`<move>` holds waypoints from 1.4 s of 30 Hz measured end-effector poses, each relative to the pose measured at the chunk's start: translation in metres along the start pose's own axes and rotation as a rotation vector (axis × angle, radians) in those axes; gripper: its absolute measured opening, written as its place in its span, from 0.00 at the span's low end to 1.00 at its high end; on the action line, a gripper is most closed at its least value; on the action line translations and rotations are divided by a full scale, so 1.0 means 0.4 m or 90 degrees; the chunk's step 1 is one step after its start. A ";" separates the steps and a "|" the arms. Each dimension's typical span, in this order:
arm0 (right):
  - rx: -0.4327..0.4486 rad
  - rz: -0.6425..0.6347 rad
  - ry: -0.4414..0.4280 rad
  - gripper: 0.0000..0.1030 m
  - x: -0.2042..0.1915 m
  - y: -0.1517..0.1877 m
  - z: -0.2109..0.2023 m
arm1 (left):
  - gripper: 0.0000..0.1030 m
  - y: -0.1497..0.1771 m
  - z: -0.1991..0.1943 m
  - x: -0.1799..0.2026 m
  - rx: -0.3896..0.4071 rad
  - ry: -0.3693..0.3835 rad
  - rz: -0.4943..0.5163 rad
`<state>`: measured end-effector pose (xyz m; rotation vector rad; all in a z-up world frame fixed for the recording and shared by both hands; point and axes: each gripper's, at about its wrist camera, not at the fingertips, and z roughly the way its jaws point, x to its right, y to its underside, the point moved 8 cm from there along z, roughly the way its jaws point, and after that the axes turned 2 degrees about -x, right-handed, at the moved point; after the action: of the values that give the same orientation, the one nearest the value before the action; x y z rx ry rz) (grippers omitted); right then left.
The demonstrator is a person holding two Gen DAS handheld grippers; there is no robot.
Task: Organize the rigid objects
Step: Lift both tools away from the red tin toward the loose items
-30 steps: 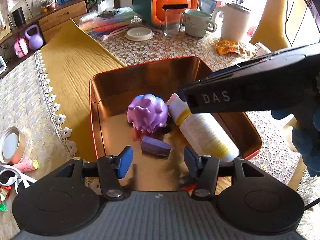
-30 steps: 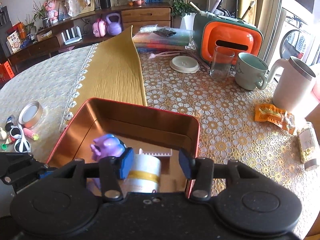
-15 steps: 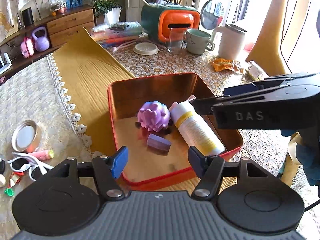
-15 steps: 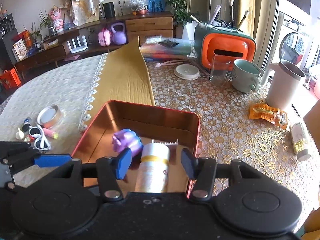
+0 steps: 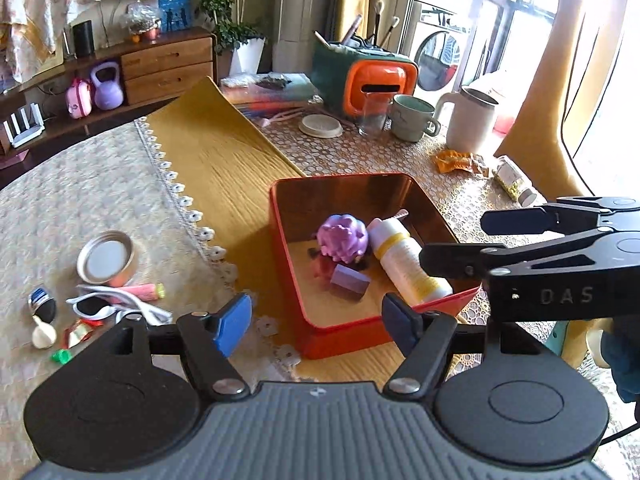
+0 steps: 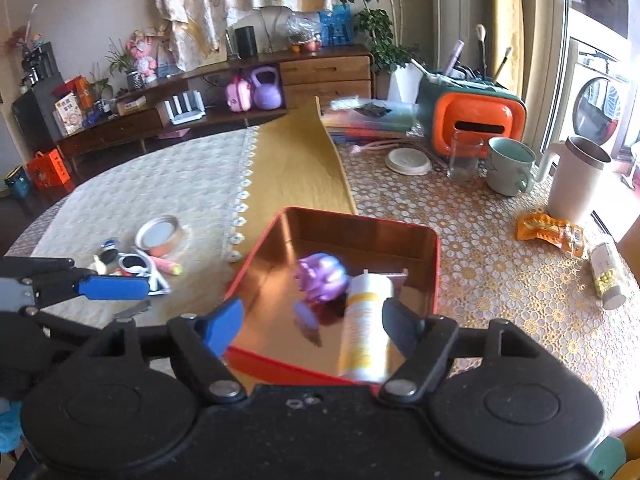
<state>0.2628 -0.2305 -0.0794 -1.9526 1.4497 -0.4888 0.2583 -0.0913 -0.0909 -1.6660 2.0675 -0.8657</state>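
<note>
A red tin (image 5: pixel 348 336) with a coppery inside stands on the yellow runner. In it lie a purple toy (image 5: pixel 342 238), a white bottle with a yellow band (image 5: pixel 404 264) and a small purple block (image 5: pixel 350 286). My left gripper (image 5: pixel 316 320) hovers above the tin's near edge, its jaws opening with nothing between the blue pads. My right gripper (image 6: pixel 312 324) hangs over the tin (image 6: pixel 360 220) from the other side, jaws also opening and empty; the bottle (image 6: pixel 366 320) and toy (image 6: pixel 322 276) lie below it. Each gripper shows in the other's view, the right gripper (image 5: pixel 472 240) and the left gripper (image 6: pixel 132 298).
Left of the tin lie a jar lid (image 5: pixel 106 258), white sunglasses (image 5: pixel 100 306), a pink tube (image 5: pixel 140 290) and small bits. Behind it stand an orange box (image 5: pixel 380 84), a glass (image 5: pixel 374 116), a mug (image 5: pixel 412 118) and a white jug (image 5: pixel 470 120). A snack packet (image 5: pixel 460 160) lies to the right.
Both grippers have drawn back and risen away from the tin, and their jaws stand wider. The bottle, toy and block stay in the tin.
</note>
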 end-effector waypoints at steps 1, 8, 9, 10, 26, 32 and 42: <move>0.003 0.000 -0.002 0.75 -0.010 0.001 -0.007 | 0.70 0.004 -0.009 -0.007 0.003 -0.001 0.000; 0.023 0.008 -0.026 0.83 -0.069 0.013 -0.039 | 0.82 0.035 -0.080 -0.075 0.042 -0.008 -0.029; 0.026 0.003 -0.027 0.84 -0.081 0.019 -0.043 | 0.83 0.039 -0.092 -0.088 0.050 -0.005 -0.036; 0.027 -0.001 -0.026 0.86 -0.090 0.023 -0.043 | 0.83 0.042 -0.100 -0.099 0.053 0.000 -0.041; 0.020 -0.062 -0.071 1.00 -0.284 0.071 -0.011 | 0.83 0.115 -0.171 -0.329 0.067 -0.072 -0.103; 0.003 -0.070 -0.085 1.00 -0.352 0.079 0.030 | 0.83 0.125 -0.177 -0.462 0.068 -0.131 -0.127; -0.025 -0.094 -0.102 1.00 -0.458 0.080 0.112 | 0.83 0.155 -0.126 -0.618 0.049 -0.189 -0.167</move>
<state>0.2105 -0.0509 -0.1187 -2.0892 1.2304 -0.3619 0.2427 0.1663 -0.1192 -1.9194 1.6264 -0.7125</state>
